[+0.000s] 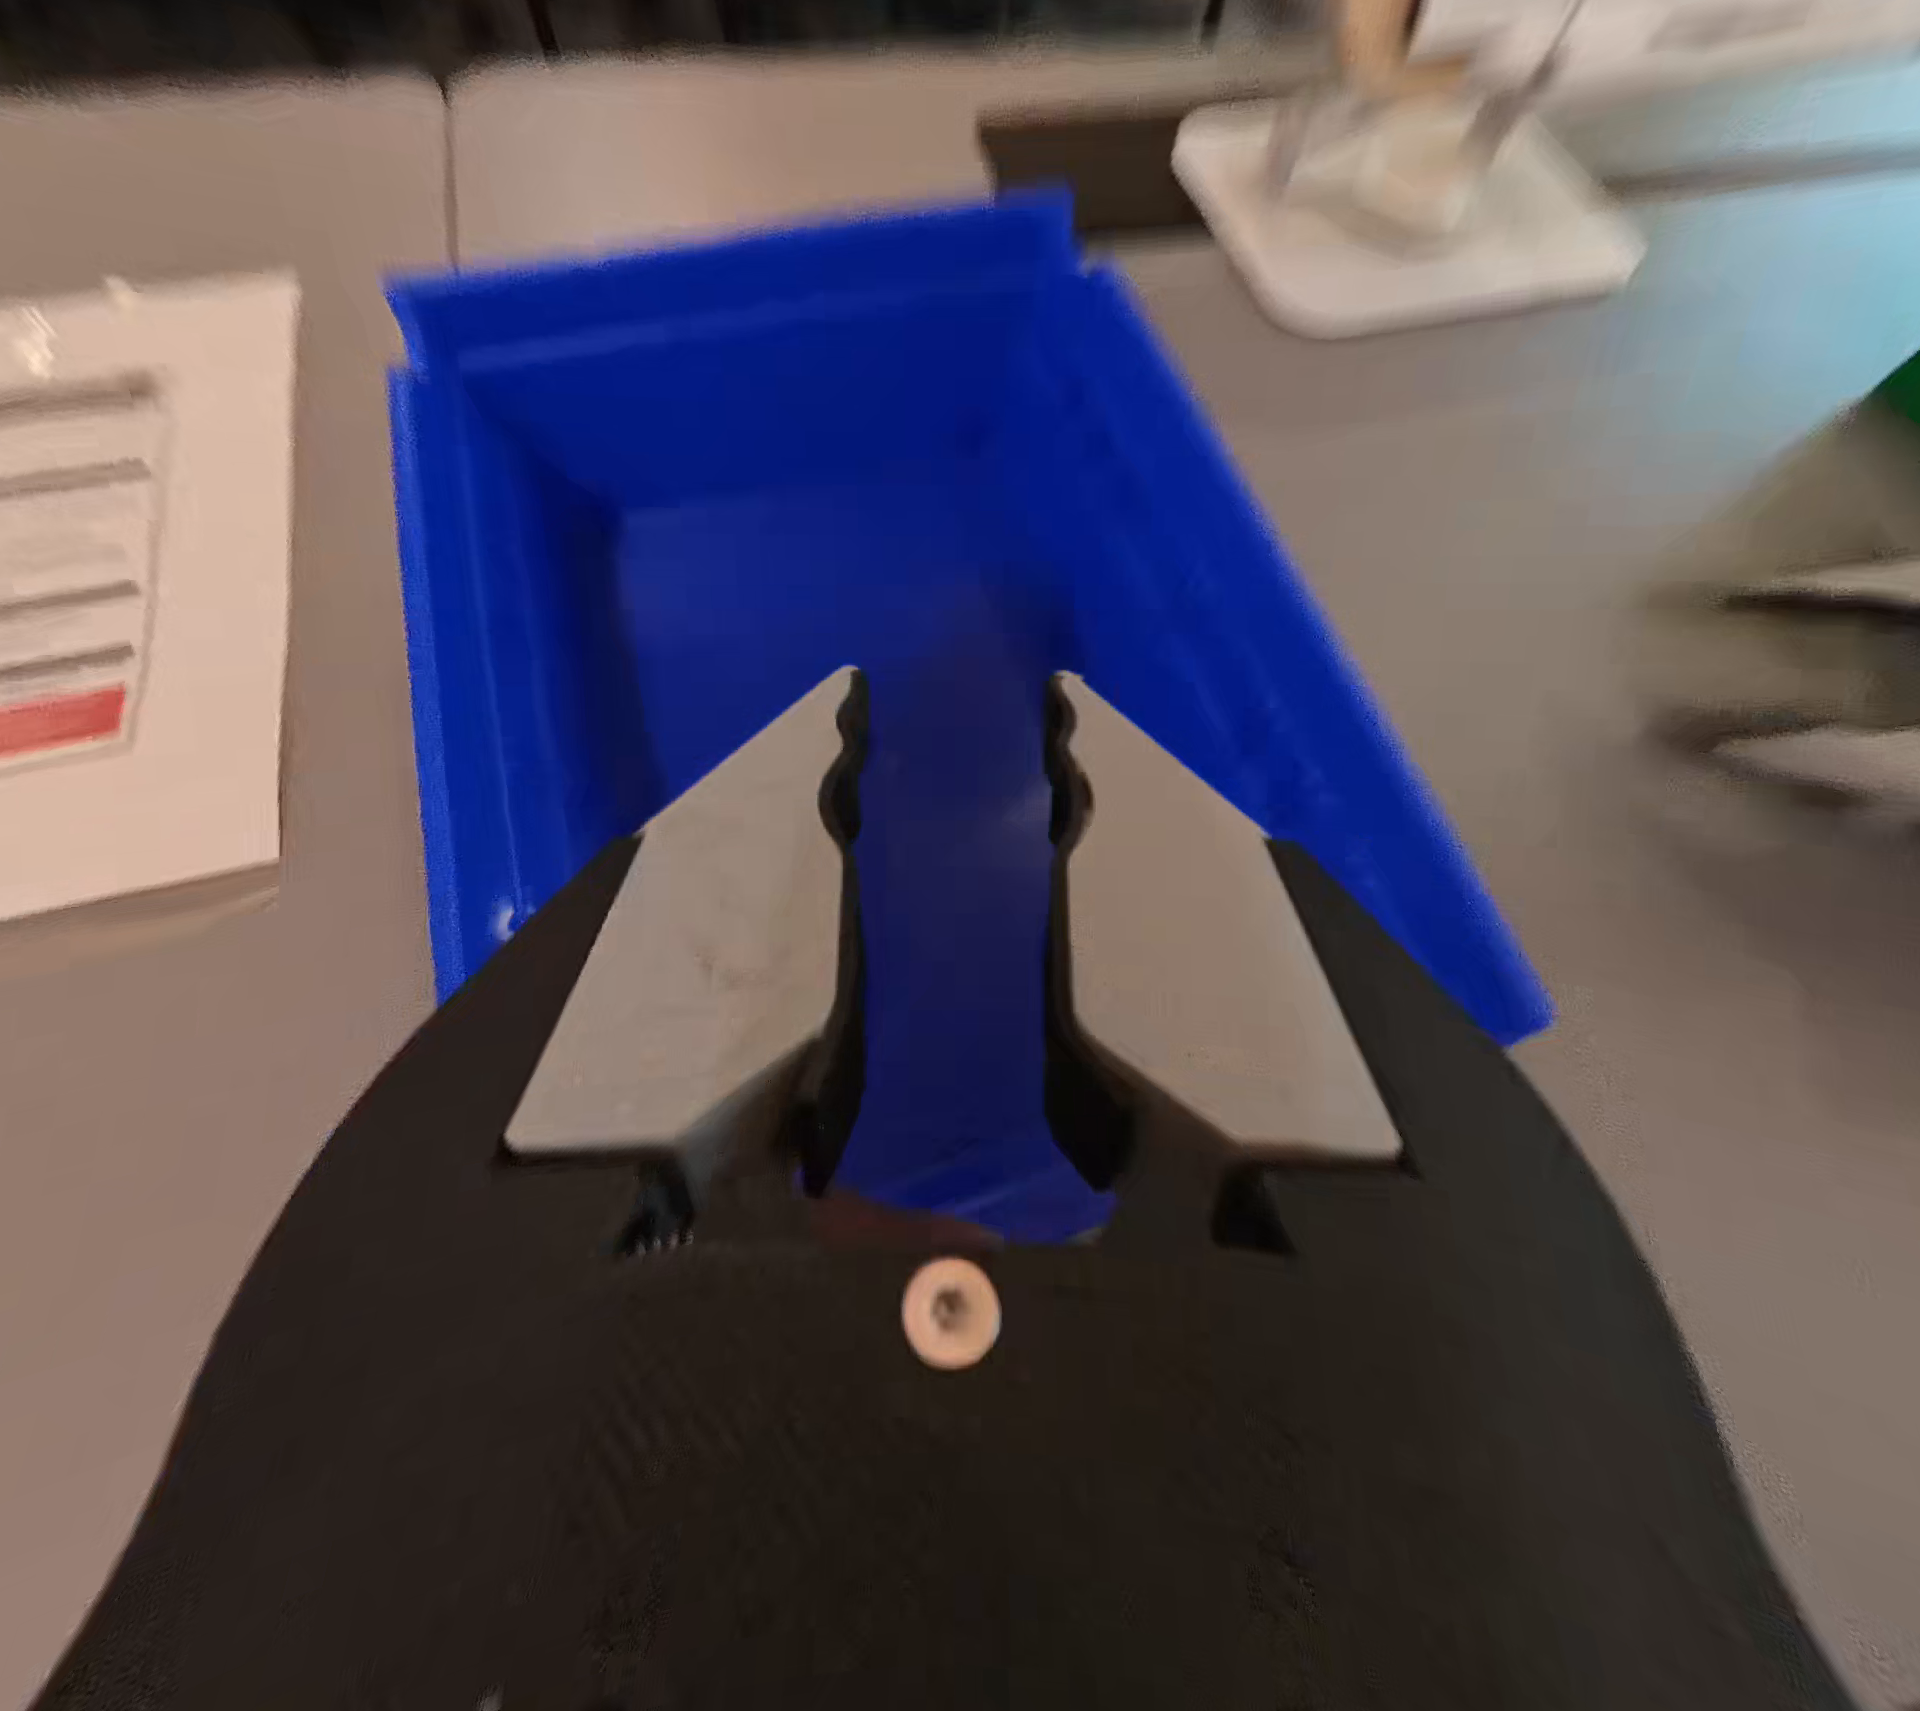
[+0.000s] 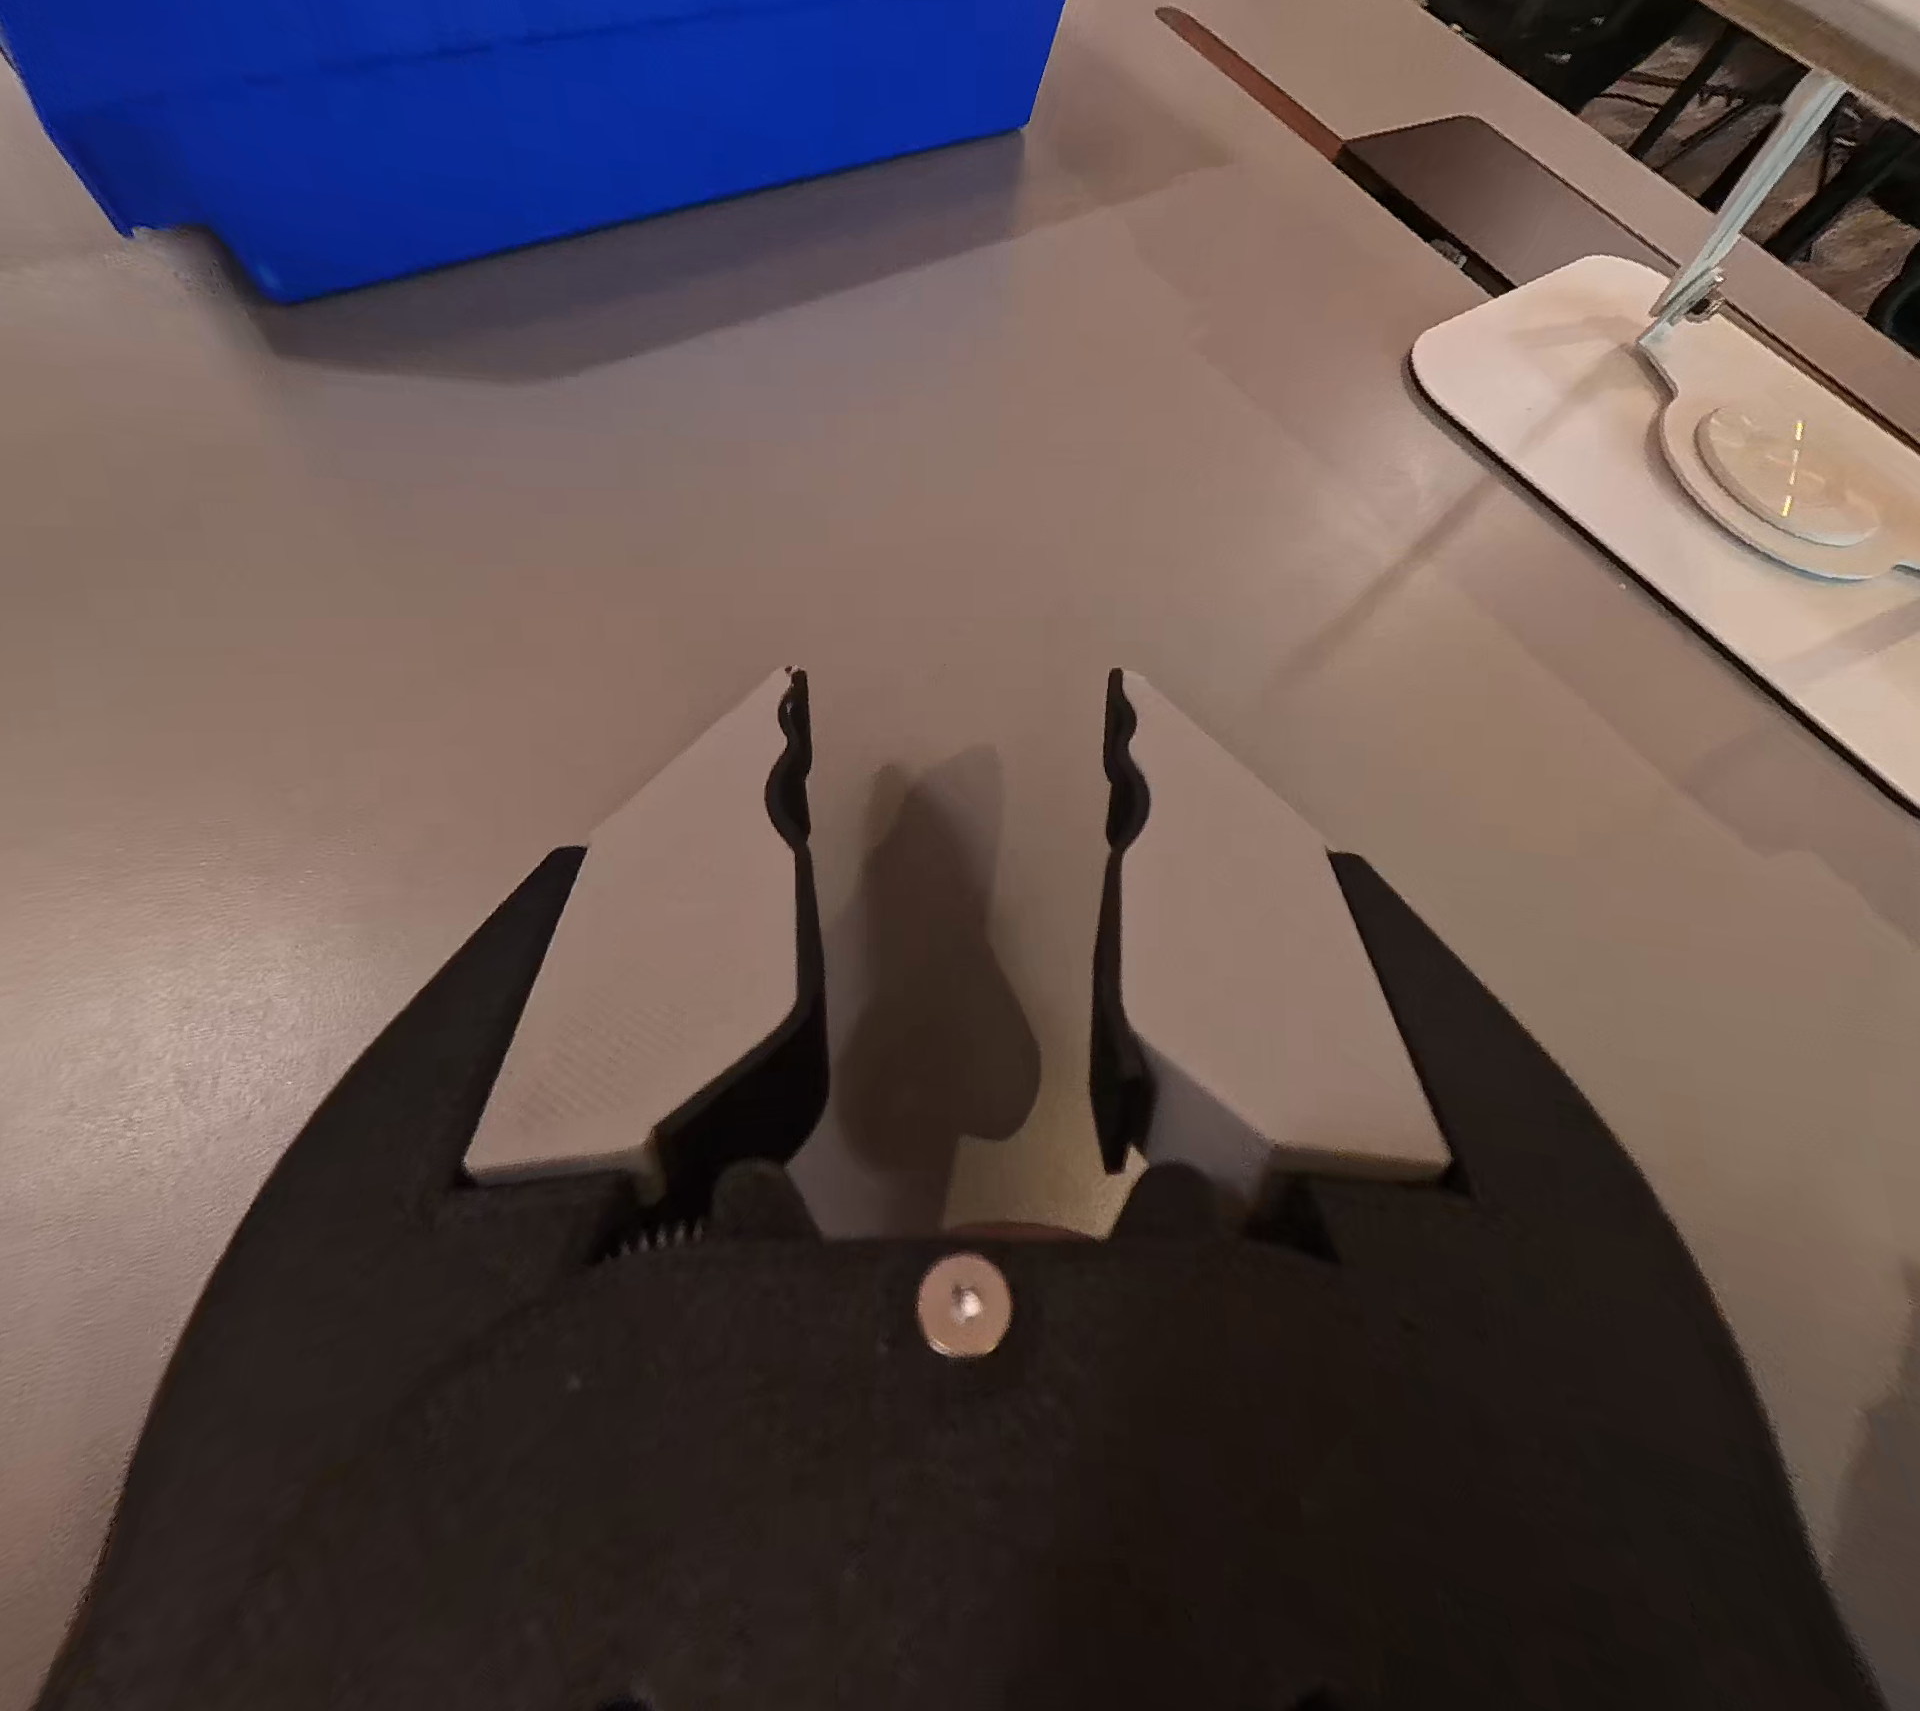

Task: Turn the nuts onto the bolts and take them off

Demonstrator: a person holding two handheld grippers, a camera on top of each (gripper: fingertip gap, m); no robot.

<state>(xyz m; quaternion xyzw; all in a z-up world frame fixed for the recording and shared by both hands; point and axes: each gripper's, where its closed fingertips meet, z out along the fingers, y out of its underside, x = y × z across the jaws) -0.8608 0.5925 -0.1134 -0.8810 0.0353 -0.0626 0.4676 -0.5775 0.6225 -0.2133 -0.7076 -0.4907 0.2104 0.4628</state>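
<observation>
blue bin [image 1: 790, 456] shows no nuts or bolts; we can't see any. both hand-held grippers, left [image 1: 954, 685] and right [image 2: 954, 685], gape unladen. we judge steel parts small, slick; pinch nuts across flats.

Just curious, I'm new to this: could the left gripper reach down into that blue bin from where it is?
Probably yes. The left gripper is open right over the blue bin, whose top is uncovered, with nothing between them.

Smooth blue plastic bin [image 1: 1195, 518], matt table [image 2: 520, 570]
</observation>
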